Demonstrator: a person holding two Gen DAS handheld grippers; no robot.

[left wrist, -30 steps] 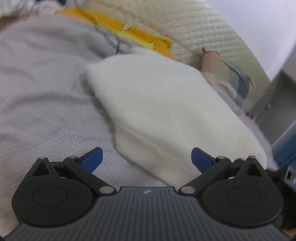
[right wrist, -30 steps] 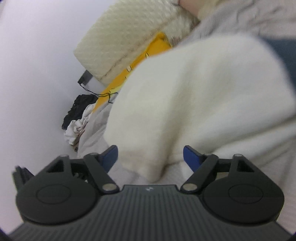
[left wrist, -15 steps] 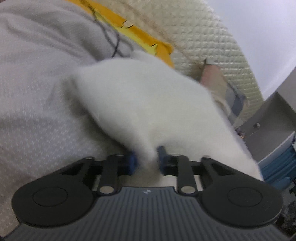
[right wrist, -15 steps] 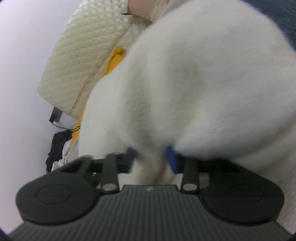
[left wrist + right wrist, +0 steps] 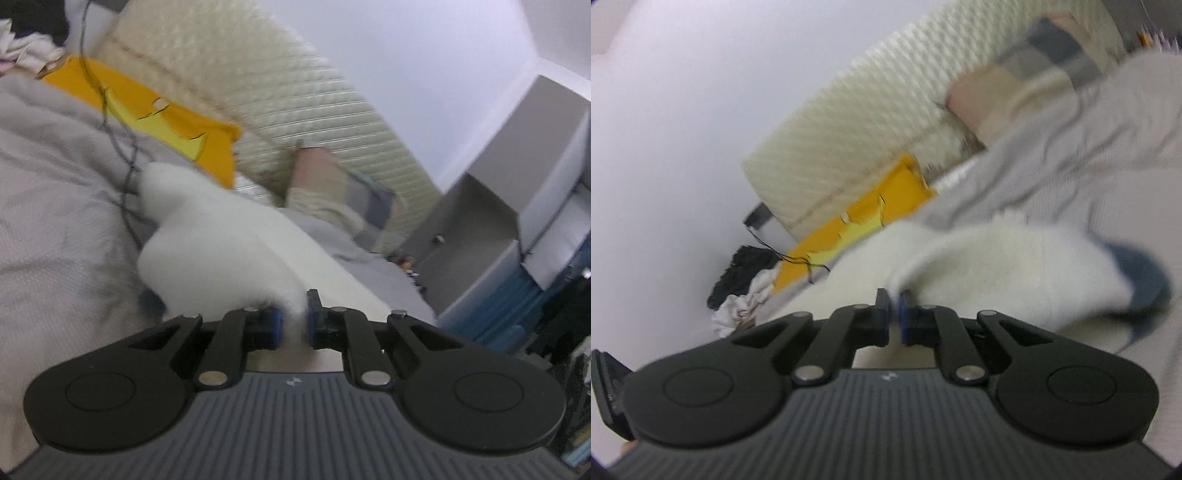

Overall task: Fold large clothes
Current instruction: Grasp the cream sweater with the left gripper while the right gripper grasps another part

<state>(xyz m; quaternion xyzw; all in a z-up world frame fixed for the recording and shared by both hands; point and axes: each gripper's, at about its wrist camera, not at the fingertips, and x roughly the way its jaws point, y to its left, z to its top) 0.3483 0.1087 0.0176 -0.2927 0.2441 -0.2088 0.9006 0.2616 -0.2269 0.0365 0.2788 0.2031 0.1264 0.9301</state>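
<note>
A fluffy white garment (image 5: 221, 243) lies bunched on a grey bed cover (image 5: 55, 206). My left gripper (image 5: 293, 325) is shut on a near edge of it, with white fabric pinched between the blue pads. In the right wrist view the same white garment (image 5: 997, 266) stretches to the right, with a dark blue part (image 5: 1145, 280) at its far end. My right gripper (image 5: 894, 317) is shut on another near edge of it. Both views are blurred by motion.
A cream quilted headboard (image 5: 277, 110) and an orange and yellow cloth (image 5: 166, 122) lie behind. A black cable (image 5: 125, 177) crosses the cover. A plaid pillow (image 5: 351, 199) leans at the headboard. Grey and blue cabinets (image 5: 517, 221) stand at the right. Dark and white clothes (image 5: 742, 288) are piled by the wall.
Both grippers went from open around the garment's edge to shut on it. They have since lifted and pulled the fabric, so the garment folds up and the view tilts toward the headboard.
</note>
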